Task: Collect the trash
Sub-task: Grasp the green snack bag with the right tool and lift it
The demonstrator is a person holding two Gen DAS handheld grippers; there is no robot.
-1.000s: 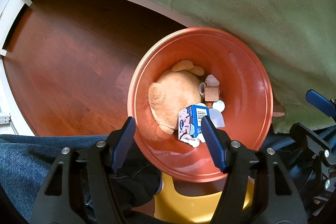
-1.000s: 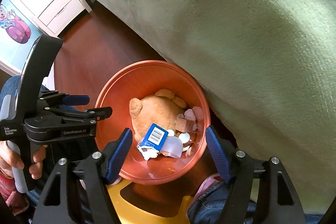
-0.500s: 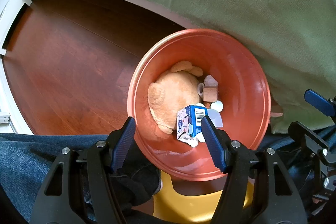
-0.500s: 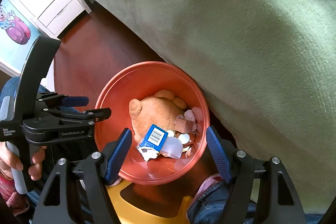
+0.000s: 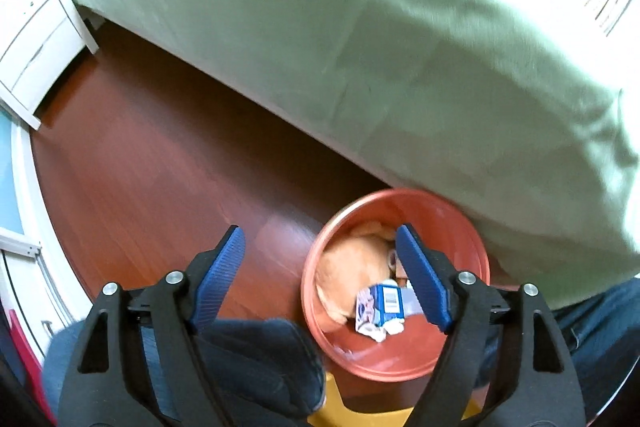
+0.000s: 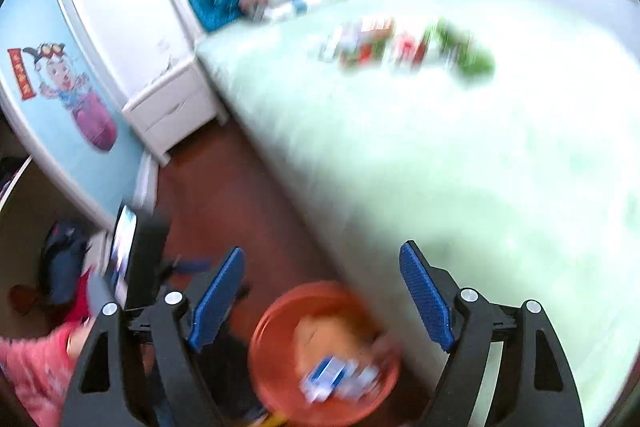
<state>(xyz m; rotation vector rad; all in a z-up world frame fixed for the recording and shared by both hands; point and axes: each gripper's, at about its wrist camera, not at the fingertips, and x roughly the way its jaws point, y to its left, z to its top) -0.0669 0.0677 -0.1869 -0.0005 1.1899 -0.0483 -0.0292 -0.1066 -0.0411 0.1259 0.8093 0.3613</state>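
Both grippers empty, jaws opening w/ nothing between: left gripper [image 5: 320, 275], right gripper [image 6: 322, 295]. Orange bin [image 5: 472, 227] on floor below, already holds carton [image 5: 380, 311]. Remaining wrappers [image 6: 408, 47] lie on bed [image 6: 460, 167], up and ahead of right gripper, prob. the nearer; too blurred for long axis.

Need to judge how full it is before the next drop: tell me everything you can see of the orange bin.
The orange bin is a round, smooth, glossy container, plastic by its look, upright on the wooden floor beside the green bedspread. Its open top shows a tan plush toy, a blue and white carton and small pale scraps low inside, well below the rim. Something yellow shows under its near edge. Neither gripper touches it.
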